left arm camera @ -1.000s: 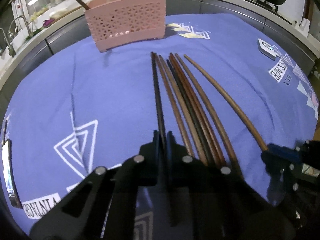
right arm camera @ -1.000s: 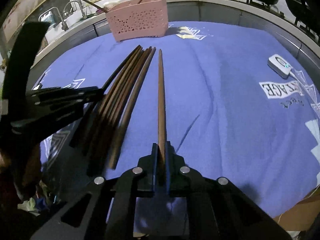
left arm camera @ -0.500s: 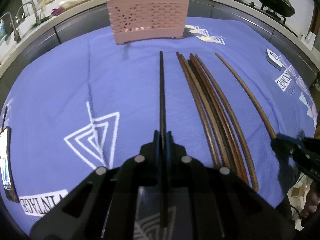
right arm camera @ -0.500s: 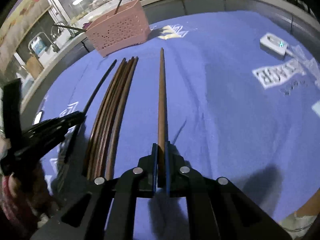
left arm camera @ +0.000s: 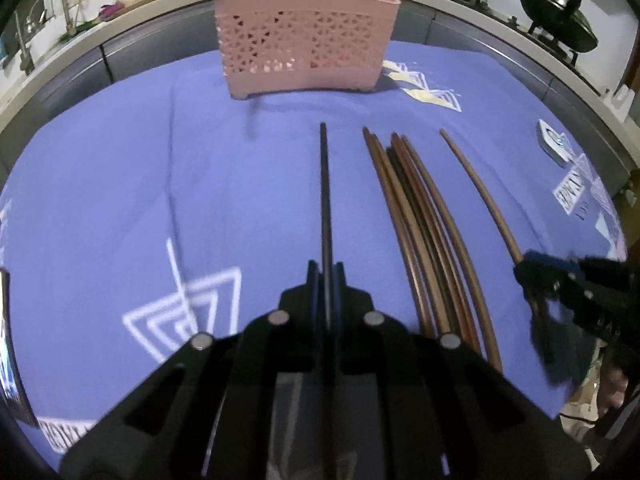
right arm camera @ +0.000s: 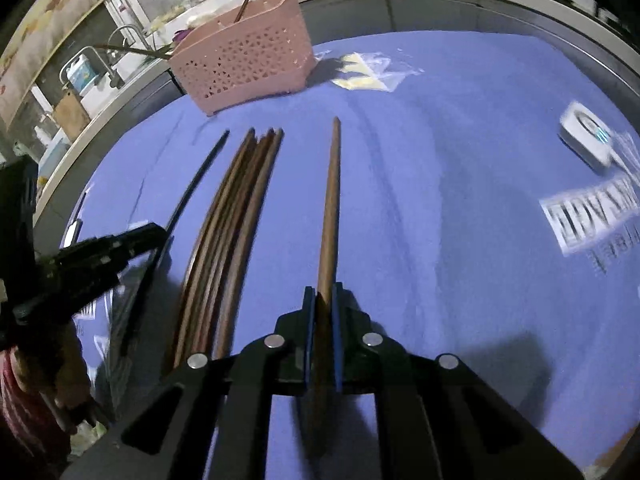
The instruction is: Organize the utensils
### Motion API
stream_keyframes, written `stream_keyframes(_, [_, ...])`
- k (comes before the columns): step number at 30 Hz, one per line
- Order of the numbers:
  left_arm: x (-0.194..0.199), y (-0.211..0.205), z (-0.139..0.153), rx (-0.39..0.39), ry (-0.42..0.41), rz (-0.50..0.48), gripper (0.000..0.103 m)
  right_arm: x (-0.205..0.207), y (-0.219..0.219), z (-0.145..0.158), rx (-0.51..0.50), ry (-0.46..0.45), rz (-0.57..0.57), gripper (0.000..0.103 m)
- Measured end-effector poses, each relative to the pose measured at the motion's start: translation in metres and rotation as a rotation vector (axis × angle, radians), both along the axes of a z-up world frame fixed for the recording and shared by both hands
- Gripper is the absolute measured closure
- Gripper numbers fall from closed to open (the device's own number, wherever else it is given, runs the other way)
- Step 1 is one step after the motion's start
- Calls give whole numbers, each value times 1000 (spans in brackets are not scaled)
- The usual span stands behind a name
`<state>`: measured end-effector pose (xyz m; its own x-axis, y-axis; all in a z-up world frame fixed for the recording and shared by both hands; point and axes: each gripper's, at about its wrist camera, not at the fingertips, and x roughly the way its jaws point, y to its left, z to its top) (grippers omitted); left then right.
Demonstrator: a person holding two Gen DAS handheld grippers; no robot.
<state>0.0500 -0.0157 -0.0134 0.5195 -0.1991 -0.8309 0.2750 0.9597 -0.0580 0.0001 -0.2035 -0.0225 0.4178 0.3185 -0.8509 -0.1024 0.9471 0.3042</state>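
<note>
Each pair of tongs is closed tight on one chopstick near its thick end: the left tongs pinch a black chopstick, the right tongs a brown chopstick, both pointing toward the pink basket at the far side of the table. The remaining chopsticks lie bundled on the blue cloth between the two held ones. These sticks look light, stiff and smooth, so they could swivel in a pinch this far back; a hold nearer the middle would likely steady them. Whether either tip touches the cloth is hard to tell.
</note>
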Motion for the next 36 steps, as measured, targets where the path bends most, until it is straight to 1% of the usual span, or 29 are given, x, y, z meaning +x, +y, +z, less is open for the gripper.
stream_keyframes(3, [21,-7,-1,22,-2,-4,97,37,9,2,-8,22,33,94])
stream_keyframes(6, [40,-15,1,68,-11,-13,96,71,13,2,1,50,43,93])
stream_keyframes(9, [54,-16,3,58,8,-9,96,97,12,2,32,97,55,93])
stream_keyframes(13, [63,-17,2,50,-9,-16,97,116,9,1,72,127,55,93])
stream_keyframes(15, [65,-19,3,46,-15,-24,98,121,11,1,65,131,66,94])
stream_keyframes(16, [65,-20,3,40,-10,-30,98,121,12,2,46,130,72,97])
stream_keyframes(17, [67,-19,5,15,4,-38,98,121,10,2,55,133,73,97])
stream_keyframes(18, [66,-17,10,-15,4,-41,98,120,9,3,70,139,72,97])
stream_keyframes(19, [65,-15,15,-36,-6,-43,98,115,5,7,99,125,68,97])
stream_keyframes(22, [54,-2,49,-121,-72,-54,98,107,-3,29,158,43,63,97])
stream_keyframes(24, [50,7,73,-186,-103,-58,98,96,-4,56,182,-53,79,97])
stream_keyframes(25, [47,12,87,-217,-126,-59,98,89,-4,75,185,-119,91,97])
stream_keyframes(29, [40,26,139,-309,-226,-57,99,75,-5,127,210,-306,91,97])
stream_keyframes(32, [40,36,176,-348,-302,-45,98,75,-3,160,227,-423,69,97])
stream_keyframes(36, [53,40,221,-362,-393,-26,98,90,3,200,234,-524,52,97])
